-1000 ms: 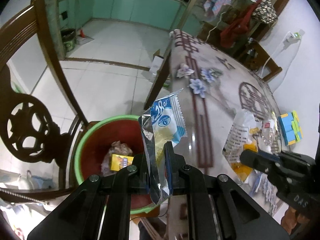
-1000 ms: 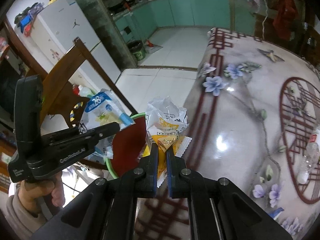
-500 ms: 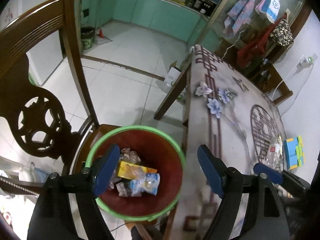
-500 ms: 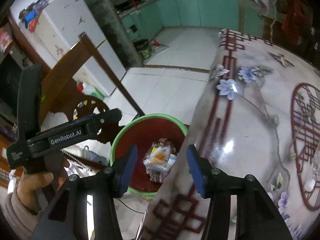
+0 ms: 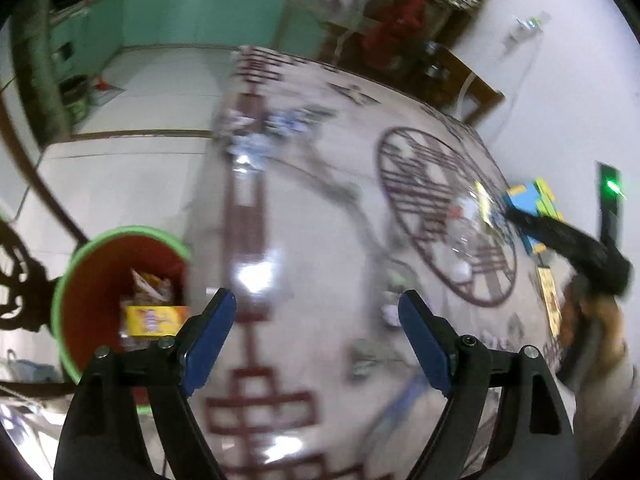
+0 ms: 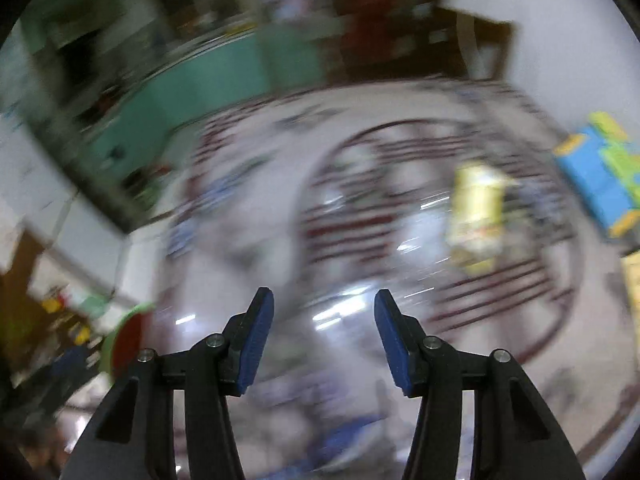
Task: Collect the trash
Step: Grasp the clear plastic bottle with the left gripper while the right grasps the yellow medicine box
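Both your grippers gape empty; the blurred yellow wrapper lies ahead-right of your right gripper, nearer than your left gripper.

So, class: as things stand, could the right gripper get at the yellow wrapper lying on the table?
Probably yes. The right gripper is open and empty, the yellow wrapper lies ahead to its right on the table, and nothing visibly blocks the way, though blur hides detail.
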A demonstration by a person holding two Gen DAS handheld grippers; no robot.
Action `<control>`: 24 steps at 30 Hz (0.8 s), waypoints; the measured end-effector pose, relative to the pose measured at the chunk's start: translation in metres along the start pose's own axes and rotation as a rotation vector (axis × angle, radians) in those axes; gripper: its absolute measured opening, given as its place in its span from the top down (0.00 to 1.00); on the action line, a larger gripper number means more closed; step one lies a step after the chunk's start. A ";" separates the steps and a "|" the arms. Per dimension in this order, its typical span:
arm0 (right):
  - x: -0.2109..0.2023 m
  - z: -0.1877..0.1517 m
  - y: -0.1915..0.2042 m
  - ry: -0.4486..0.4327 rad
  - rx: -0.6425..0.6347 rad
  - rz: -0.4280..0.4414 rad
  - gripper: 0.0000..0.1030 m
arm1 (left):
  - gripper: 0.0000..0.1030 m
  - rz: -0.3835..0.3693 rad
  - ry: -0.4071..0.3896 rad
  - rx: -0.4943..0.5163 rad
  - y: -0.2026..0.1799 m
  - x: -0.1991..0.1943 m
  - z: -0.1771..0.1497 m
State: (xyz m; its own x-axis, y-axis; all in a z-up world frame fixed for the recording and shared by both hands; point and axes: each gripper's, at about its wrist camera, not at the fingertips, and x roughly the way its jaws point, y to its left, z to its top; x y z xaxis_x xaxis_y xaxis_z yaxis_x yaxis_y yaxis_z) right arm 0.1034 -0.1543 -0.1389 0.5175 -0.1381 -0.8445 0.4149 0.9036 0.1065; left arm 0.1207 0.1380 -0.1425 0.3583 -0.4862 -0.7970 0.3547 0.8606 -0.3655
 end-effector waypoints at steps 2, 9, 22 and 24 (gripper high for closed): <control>0.024 0.019 -0.039 0.016 0.040 -0.069 0.41 | 0.19 -0.009 0.022 0.016 -0.024 0.011 -0.002; 0.118 0.048 -0.125 0.166 0.234 -0.003 0.41 | 0.19 -0.014 0.069 0.063 -0.107 0.041 -0.009; 0.166 0.071 -0.137 0.260 0.116 0.207 0.61 | 0.19 0.026 0.095 0.070 -0.192 0.133 0.023; 0.154 0.073 -0.144 0.223 0.093 0.223 0.61 | 0.19 0.013 0.103 0.069 -0.202 0.148 0.026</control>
State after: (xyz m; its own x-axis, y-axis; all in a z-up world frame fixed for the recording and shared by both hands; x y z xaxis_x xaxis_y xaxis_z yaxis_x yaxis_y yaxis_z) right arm 0.1780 -0.3356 -0.2454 0.4309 0.1601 -0.8881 0.3820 0.8592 0.3403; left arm 0.1249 -0.1114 -0.1743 0.2740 -0.4543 -0.8477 0.4108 0.8522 -0.3240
